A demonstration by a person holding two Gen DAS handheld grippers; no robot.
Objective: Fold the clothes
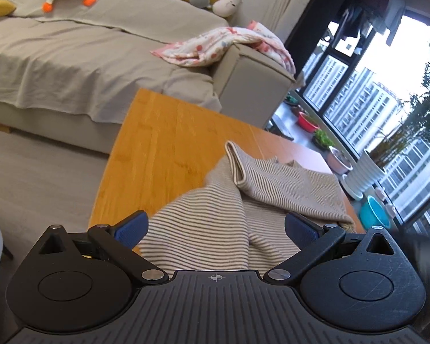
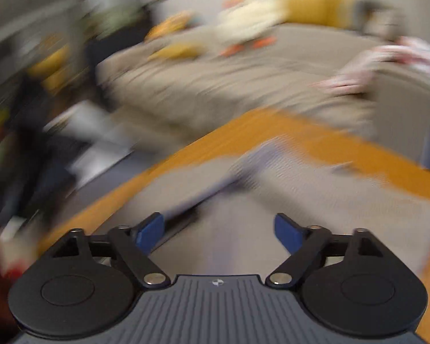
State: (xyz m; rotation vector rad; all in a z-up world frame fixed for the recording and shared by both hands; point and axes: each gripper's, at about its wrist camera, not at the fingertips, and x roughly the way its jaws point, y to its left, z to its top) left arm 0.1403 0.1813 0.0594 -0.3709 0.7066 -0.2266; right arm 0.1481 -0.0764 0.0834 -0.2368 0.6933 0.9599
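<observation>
A beige striped garment lies crumpled on the orange wooden table, one sleeve cuff folded up toward the far side. My left gripper hovers just over its near part, blue pads wide apart, nothing clamped. The right wrist view is heavily motion-blurred. There my right gripper is open above the same pale garment spread on the table, with cloth lying under and between the fingers but not pinched.
A grey sofa stands beyond the table, with yellow cushions, a plush toy and a pink patterned blanket on its arm. To the right are tall windows, potted plants and a teal basin. Grey floor lies left of the table.
</observation>
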